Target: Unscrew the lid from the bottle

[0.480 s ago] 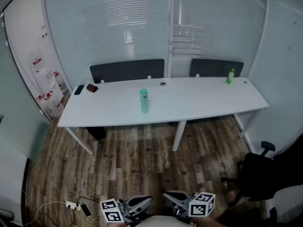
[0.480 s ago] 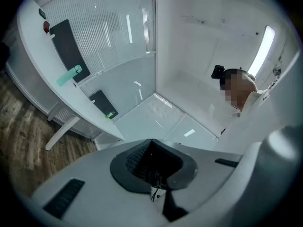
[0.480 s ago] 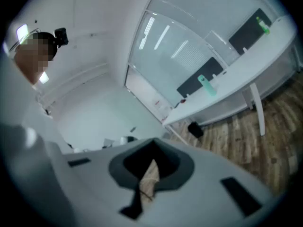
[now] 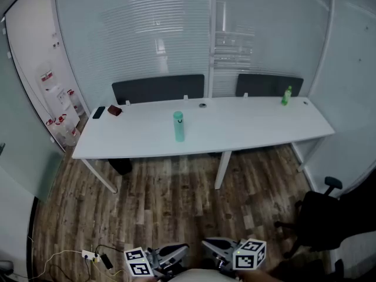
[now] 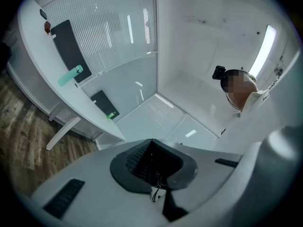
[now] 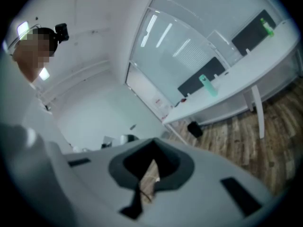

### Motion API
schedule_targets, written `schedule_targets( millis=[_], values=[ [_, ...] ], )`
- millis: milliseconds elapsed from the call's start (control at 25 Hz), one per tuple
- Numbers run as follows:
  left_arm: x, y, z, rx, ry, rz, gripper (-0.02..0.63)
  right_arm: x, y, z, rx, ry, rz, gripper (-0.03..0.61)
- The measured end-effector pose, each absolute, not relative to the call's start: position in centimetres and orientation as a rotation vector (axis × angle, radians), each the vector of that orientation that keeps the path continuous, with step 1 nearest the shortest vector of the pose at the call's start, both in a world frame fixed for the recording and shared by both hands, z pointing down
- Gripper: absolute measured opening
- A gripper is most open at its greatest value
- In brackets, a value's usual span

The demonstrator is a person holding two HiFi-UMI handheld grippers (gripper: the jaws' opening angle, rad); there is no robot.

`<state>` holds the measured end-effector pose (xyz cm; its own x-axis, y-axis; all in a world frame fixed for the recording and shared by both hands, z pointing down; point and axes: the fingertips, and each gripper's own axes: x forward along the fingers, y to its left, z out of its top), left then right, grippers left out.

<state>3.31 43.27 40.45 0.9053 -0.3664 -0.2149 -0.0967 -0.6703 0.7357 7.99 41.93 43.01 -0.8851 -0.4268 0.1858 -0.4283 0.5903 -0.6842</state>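
A teal bottle (image 4: pixel 178 126) with its lid on stands upright in the middle of the long white table (image 4: pixel 252 128), far ahead of me. It also shows small in the left gripper view as the teal bottle (image 5: pixel 70 76) and in the right gripper view as the teal bottle (image 6: pixel 207 85). My left gripper (image 4: pixel 171 252) and right gripper (image 4: pixel 215 247) are low at the bottom edge, side by side and well away from the table. Both are shut with nothing between the jaws, as seen at the left gripper (image 5: pixel 154 167) and the right gripper (image 6: pixel 151 168).
A green bottle (image 4: pixel 286 95) stands at the table's far right; a phone (image 4: pixel 98 111) and a dark red object (image 4: pixel 114 109) lie at its far left. Wooden floor separates me from the table. An office chair (image 4: pixel 320 216) is at right, a power strip (image 4: pixel 91 255) at lower left.
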Motion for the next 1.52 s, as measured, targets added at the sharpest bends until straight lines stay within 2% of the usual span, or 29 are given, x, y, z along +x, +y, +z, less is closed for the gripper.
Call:
schedule_targets(
  millis=[600,760,1520],
  values=[
    [3.1,41.2,39.3,2.330,-0.571,-0.576,0.025,12.8,40.1,43.5,0.866,-2.810,1.230,0.030],
    [3.9,40.9,38.8,2.333,-0.581,-0.604,0.069,13.9,39.6,43.5,0.869,-2.808,1.238,0.118],
    [8.8,40.8,39.8,2.293,-0.644,-0.619,0.071,18.2,39.2,45.0,0.813,-2.789,1.266,0.118]
  ],
)
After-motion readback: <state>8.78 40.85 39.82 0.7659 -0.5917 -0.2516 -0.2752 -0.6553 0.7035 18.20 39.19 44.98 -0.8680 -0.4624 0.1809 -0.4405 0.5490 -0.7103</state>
